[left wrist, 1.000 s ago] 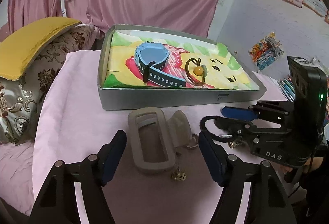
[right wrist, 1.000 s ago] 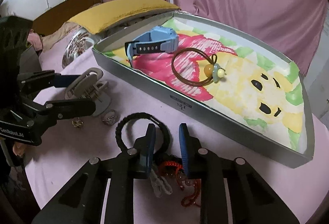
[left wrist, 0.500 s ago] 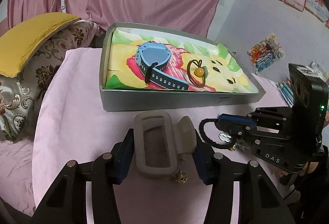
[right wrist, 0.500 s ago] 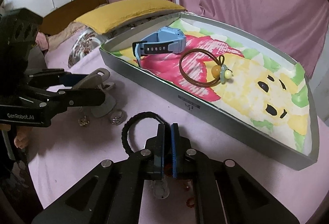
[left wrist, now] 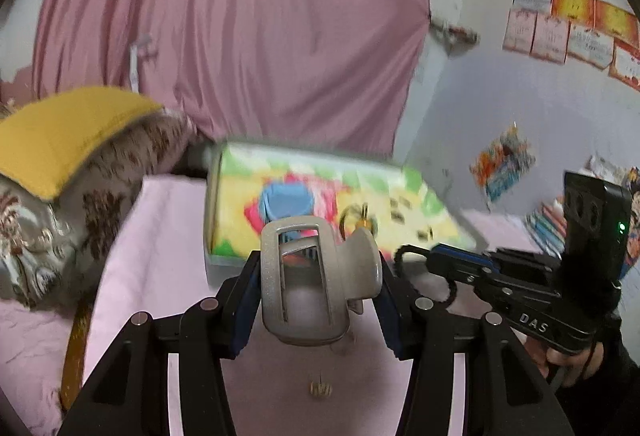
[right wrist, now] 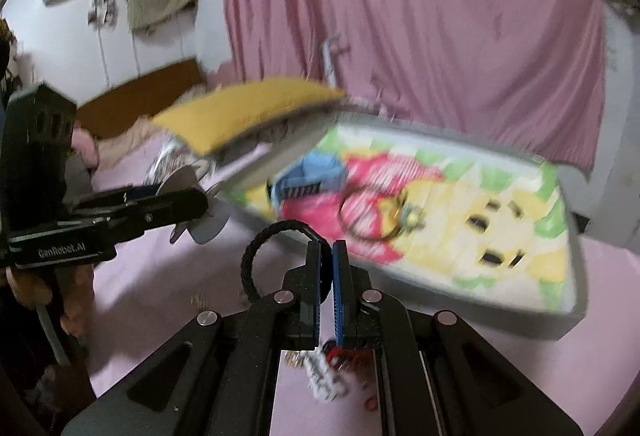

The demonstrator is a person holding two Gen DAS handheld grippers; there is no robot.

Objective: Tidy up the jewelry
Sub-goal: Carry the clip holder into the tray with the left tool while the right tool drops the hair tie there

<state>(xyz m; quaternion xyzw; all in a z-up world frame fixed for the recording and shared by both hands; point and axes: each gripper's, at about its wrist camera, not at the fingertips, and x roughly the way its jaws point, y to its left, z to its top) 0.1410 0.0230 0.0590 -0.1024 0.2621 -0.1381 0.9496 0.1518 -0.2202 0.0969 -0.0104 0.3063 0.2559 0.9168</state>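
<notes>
My left gripper is shut on a grey hair claw clip and holds it above the pink cloth. My right gripper is shut on a black braided hair tie, whose loop hangs out to the left of the pads. Both show from the side too: the left gripper with the clip, and the right gripper with the tie. Beyond them lies the grey tray with a cartoon lining. It holds a blue watch and a brown hair tie with a bead.
A small gold piece lies on the pink cloth under the left gripper. White clips and red beads lie under the right one. A yellow pillow on a patterned cushion sits left of the tray. A hand grips the right tool.
The left jaws closed on the grey clip and the right jaws on the black tie. Both have since risen off the cloth with their things, and both views tilted upward.
</notes>
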